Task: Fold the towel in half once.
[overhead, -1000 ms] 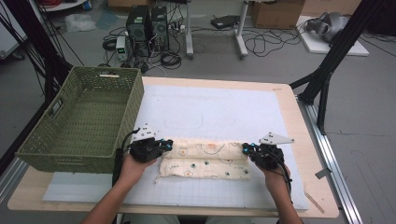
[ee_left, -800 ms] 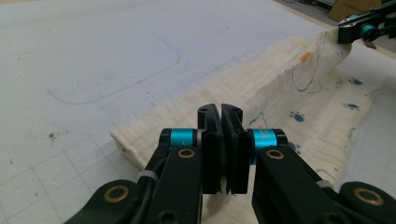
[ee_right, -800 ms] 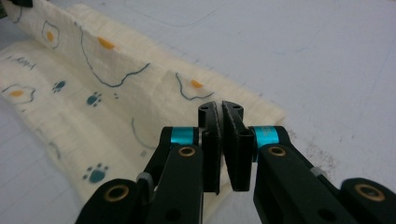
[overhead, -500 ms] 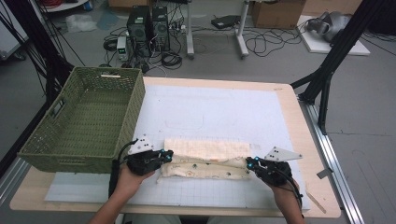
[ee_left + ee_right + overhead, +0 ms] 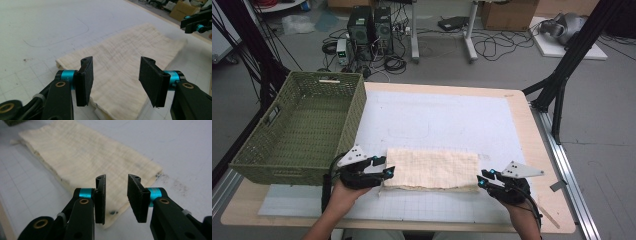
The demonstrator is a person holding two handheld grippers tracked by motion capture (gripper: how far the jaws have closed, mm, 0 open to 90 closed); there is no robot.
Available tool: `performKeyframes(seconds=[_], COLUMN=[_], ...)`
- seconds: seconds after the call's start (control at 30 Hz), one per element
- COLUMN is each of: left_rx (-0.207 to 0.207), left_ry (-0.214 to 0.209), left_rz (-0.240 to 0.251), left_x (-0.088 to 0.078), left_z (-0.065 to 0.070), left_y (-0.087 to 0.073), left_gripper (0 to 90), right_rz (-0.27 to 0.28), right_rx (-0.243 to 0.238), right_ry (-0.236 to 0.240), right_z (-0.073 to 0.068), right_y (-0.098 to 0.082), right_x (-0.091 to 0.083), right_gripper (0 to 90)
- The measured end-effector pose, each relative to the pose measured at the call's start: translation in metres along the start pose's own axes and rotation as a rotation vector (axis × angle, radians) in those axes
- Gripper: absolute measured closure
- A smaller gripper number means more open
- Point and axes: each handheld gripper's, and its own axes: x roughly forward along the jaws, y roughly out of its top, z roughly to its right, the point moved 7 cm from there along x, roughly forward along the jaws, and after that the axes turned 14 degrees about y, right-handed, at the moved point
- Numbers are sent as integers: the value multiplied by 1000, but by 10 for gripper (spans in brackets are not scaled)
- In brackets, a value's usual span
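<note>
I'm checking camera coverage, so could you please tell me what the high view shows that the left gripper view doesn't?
High view alone: the green basket at the table's left, both hands, and the left tongs from outside at the cloth's left end.

Left gripper view alone: a close look between its open jaws, nothing between them, and the cloth's weave.

Both: the folded cream cloth, the white mat and the right tongs.

At the left edge of your tabletop point(image 5: 532, 125) sits a green woven basket point(image 5: 302, 130), its long side running along that edge and its rim hanging past it. A white gridded mat point(image 5: 437, 120) covers most of the tabletop, leaving a wooden border all round. On the floor beyond the far edge you have two black computer towers point(image 5: 371, 27), tangled cables point(image 5: 492, 47) and a cardboard box point(image 5: 509, 12).
</note>
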Motion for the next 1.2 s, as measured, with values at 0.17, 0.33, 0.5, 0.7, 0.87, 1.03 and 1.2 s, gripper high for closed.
performKeyframes(seconds=[0.17, 0.33, 0.5, 0.7, 0.87, 1.03, 1.2], left_rx=[-4, -3, -7, -3, 33, 105, 143], left_ry=[13, 34, 45, 39, 66, 142, 203], left_rz=[-11, -7, -7, -16, -59, -136, -191], left_x=[8, 15, 17, 24, 45, 68, 76], left_z=[-7, -14, -17, -17, -15, -20, -24], left_y=[-1, 1, 1, 7, 7, -4, -13], left_gripper=[503, 573, 626, 649, 711, 771, 811], right_rz=[48, -53, -167, -112, -16, -26, -95], right_rx=[15, 18, 7, 25, 50, 42, 66], right_ry=[-7, 23, 27, 4, -36, -54, -57], right_z=[6, 6, 10, 15, 24, 39, 53], right_y=[7, -5, -26, -19, 1, 15, 16], right_x=[1, 26, 34, 20, 17, 44, 74], right_gripper=[666, 667, 667, 655, 646, 677, 703])
